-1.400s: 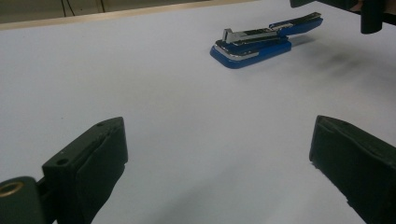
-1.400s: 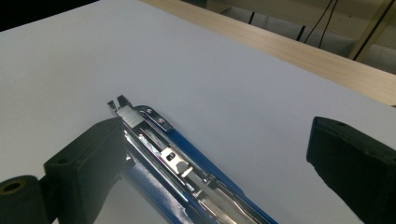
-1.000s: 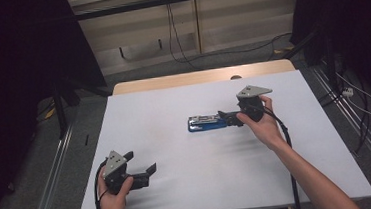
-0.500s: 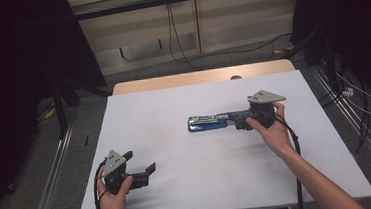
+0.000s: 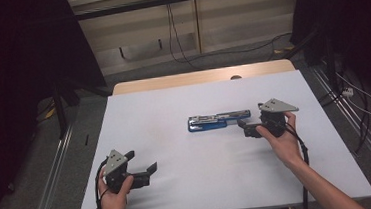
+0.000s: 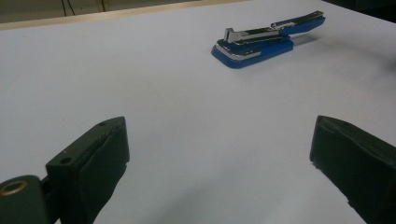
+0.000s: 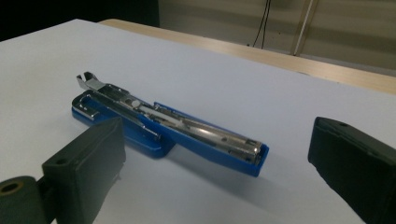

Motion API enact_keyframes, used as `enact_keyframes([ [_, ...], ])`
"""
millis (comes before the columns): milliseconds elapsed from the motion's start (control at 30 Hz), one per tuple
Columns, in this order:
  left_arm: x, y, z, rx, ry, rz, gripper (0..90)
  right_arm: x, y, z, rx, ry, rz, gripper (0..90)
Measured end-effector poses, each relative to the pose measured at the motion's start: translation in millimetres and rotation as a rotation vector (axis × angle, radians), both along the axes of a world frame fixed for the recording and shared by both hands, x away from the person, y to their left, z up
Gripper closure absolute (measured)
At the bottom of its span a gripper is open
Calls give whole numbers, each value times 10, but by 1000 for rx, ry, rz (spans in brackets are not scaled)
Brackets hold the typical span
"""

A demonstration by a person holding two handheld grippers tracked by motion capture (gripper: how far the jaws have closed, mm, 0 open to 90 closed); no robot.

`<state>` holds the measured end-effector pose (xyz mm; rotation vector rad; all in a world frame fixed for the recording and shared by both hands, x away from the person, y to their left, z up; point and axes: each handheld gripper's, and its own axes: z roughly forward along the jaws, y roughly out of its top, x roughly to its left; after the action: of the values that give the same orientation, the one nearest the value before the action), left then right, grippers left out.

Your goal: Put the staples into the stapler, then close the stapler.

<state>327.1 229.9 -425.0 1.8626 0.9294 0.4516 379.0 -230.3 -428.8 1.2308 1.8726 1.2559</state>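
Observation:
A blue and chrome stapler (image 5: 219, 120) lies swung open flat on the white table top (image 5: 173, 105), right of centre. My right gripper (image 5: 243, 127) is held just off the stapler's right end, pointing left at it, jaws open with nothing between them. In the right gripper view the stapler (image 7: 173, 126) lies in front of the open right gripper (image 7: 217, 158), its left jaw close to the blue base. My left gripper (image 5: 142, 160) is held at the near left, open and empty. In the left gripper view the stapler (image 6: 261, 39) lies far off, beyond the left gripper (image 6: 219, 154).
A wooden strip (image 5: 201, 77) runs along the table's far edge. Metal rails (image 5: 53, 165) flank the table on both sides. Cables (image 5: 359, 101) trail on the floor at the right. White surface stretches between the two grippers.
My right gripper has drawn back to the right and slightly toward me, away from the stapler's right end. The stapler and my left gripper have stayed put.

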Motion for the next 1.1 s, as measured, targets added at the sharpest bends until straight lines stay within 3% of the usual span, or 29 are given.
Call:
enact_keyframes([
  [433, 80, -83, -36, 14, 17, -29, 59, -109, -63, -3, 10, -1, -4, 34],
  [533, 129, -148, -77, -24, 70, -57, 61, -123, -71, -39, 11, 6, -12, 34],
  [733, 142, -305, -48, -7, 40, -94, 64, -143, -67, -120, -33, 34, 7, 37],
  [933, 212, -366, -15, -36, -40, -102, 54, -144, -105, -150, -16, 64, -7, 42],
  [1033, 278, -402, -41, -54, -28, -86, 48, -155, -130, -123, -18, 40, -23, 42],
  [1100, 335, -450, -57, -26, -30, -89, 49, -160, -143, -103, -23, 18, -53, 50],
])
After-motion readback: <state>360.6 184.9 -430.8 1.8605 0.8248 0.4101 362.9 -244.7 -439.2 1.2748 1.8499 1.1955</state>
